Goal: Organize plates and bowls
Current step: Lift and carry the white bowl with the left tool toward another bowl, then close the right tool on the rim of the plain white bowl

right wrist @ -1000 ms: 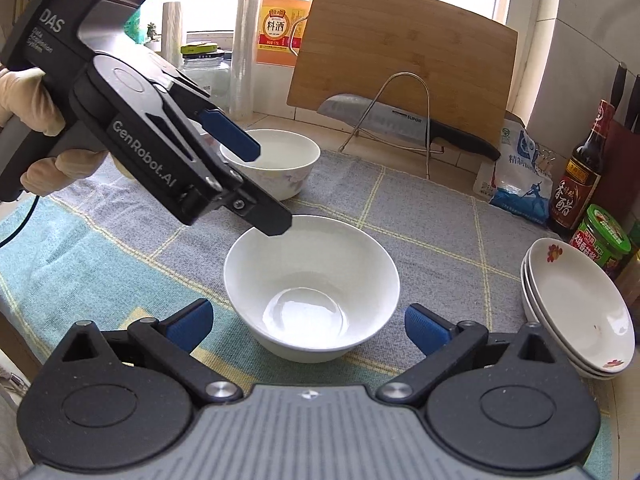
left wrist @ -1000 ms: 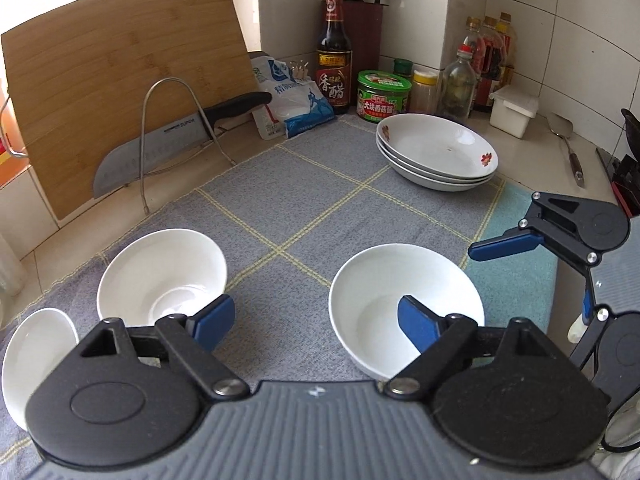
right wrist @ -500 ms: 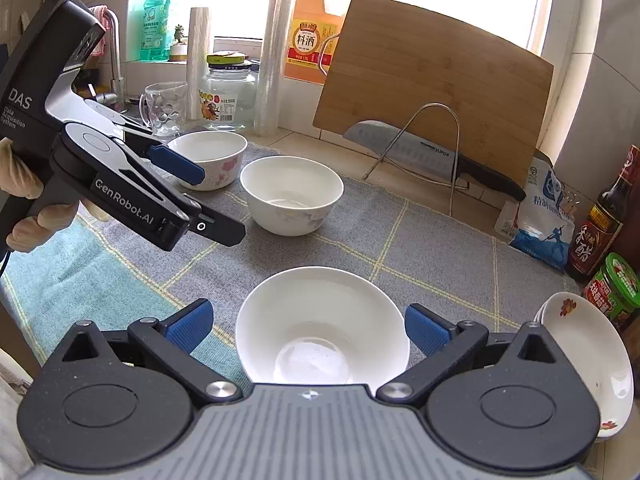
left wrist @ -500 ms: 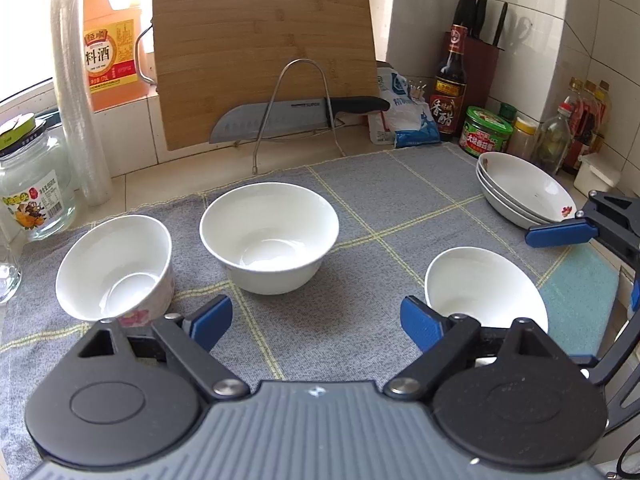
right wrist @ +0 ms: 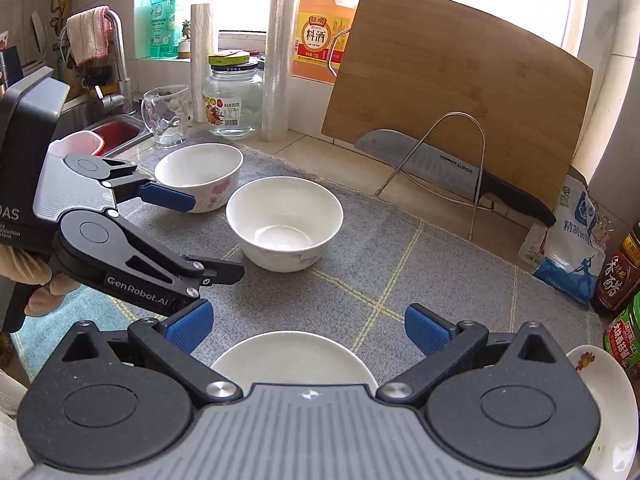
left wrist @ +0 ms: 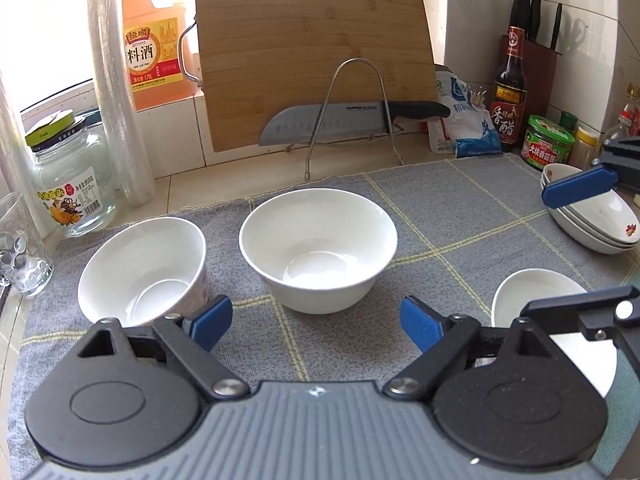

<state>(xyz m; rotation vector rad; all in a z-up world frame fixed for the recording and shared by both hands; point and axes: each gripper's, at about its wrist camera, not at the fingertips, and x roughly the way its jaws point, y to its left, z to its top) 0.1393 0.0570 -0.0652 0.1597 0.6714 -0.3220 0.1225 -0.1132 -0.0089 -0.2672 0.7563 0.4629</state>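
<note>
Reaching out over the gray cloth (left wrist: pixel 460 208), the left claw (left wrist: pixel 316 318) has its two blue pads wide apart with nothing between them. The right claw (right wrist: pixel 306 326) is wide apart too and holds nothing. Right under the right claw, almost below its pads, sits the near white bowl (right wrist: pixel 294 350), which shows at the right side of the left claw as well (left wrist: pixel 536 292). Just ahead of the left claw is the middle white bowl (left wrist: pixel 318 248), and a bit to its left, close by its left pad, is the flowered bowl (left wrist: pixel 142 268). Far off to the right of both claws is the stack of plates (left wrist: pixel 592 220). It looks like no bowl is picked up yet, so the job is at the start of gathering the bowls. Next, a claw needs to come down so one pad goes inside a bowl and one outside its rim, then squeeze gently. The two claws are close, so they must not bump. Past the bowls there is bare cloth with room to move. Farther back stand the glass jar (left wrist: pixel 70 184), the knife (left wrist: pixel 352 118) on its wire stand, and the cutting board (left wrist: pixel 312 52), so a claw should stay low and not swing that far.
</note>
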